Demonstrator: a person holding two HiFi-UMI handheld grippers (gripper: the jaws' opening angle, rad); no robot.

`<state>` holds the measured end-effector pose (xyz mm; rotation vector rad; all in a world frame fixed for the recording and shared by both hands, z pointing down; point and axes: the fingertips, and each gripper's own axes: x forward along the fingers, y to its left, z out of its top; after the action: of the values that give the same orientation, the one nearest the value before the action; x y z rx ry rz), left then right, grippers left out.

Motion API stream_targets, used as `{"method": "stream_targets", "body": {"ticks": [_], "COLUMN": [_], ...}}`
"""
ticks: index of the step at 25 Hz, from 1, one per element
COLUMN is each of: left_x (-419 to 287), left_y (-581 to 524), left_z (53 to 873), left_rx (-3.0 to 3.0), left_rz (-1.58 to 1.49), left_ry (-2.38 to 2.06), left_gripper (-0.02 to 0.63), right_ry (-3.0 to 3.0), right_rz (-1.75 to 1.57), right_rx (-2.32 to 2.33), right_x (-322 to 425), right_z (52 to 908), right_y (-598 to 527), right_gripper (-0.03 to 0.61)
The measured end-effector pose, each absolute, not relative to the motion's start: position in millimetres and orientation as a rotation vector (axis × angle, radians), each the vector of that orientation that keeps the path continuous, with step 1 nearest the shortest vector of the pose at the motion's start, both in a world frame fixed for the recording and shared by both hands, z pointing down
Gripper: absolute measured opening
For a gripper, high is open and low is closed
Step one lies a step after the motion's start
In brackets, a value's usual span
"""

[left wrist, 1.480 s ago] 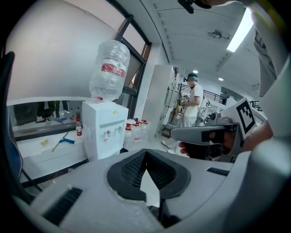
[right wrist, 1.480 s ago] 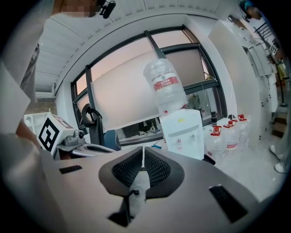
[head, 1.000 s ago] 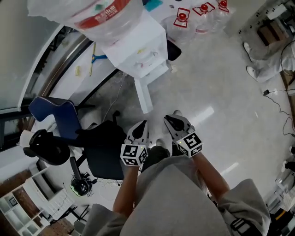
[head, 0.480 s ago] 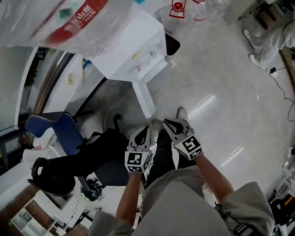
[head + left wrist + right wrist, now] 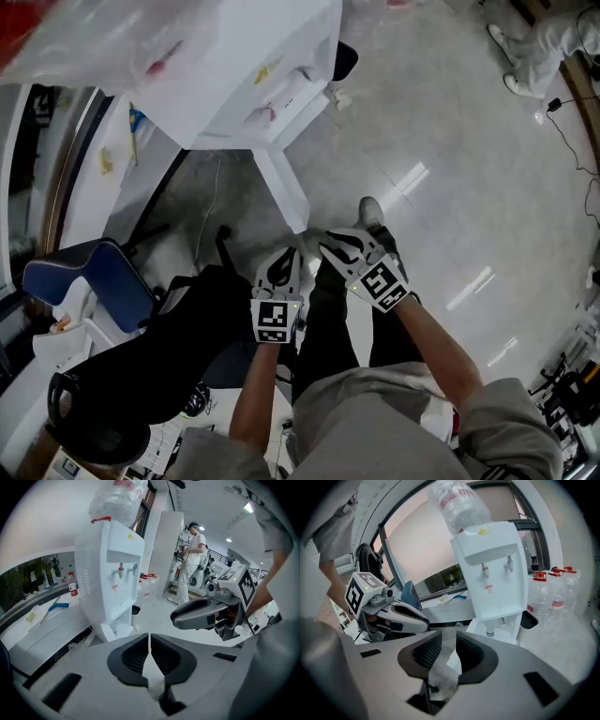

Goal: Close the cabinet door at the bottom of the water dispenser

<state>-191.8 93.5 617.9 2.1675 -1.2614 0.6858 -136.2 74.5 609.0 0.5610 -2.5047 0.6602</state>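
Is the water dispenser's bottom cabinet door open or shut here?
Open: in the head view the door sticks out from the base of the water dispenser, not flush with it.

Water dispenser (image 5: 110, 573) was smooth white plastic with a soft sheen. The bottle (image 5: 117, 501) on top looked like clear, crinkly plastic. Floor (image 5: 450, 187) was pale and super glossy, with bright streaks of light mirrored in it. Left gripper (image 5: 149, 637) had a matt grey plastic shell and black ribbed pads (image 5: 136, 656). Office chair (image 5: 159, 366) was matt black, couldn't tell if cloth. The person's grey top (image 5: 375, 431) was soft matt cloth.
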Motion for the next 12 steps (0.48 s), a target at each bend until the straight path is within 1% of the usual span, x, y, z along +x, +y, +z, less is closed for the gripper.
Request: {"method": "stream_targets", "body": {"ticks": [2,9,12], "left_x": [-197.1,-209.4,-216.9], "left_y": [100.9,126.3,132.8], "left_z": [644.3,744.9,777.2], "left_rx": [2.17,2.112,2.092], "left_rz": [0.719,0.853,0.892], "left_ry": [-1.252,-1.181,-1.171], "left_gripper": [0.009,0.012,0.057], "right_ry": [-2.477,-2.411,-2.392], "right_rz": [0.634,0.511,0.474], "right_rx": [0.49,0.266,0.183], "right_x": [-141.5,-161.3,-169.6], "right_z": [637.1,736.4,770.6], "right_y": [83.3,99.1,108.7], "right_gripper": [0.095,0.101,0.104]}}
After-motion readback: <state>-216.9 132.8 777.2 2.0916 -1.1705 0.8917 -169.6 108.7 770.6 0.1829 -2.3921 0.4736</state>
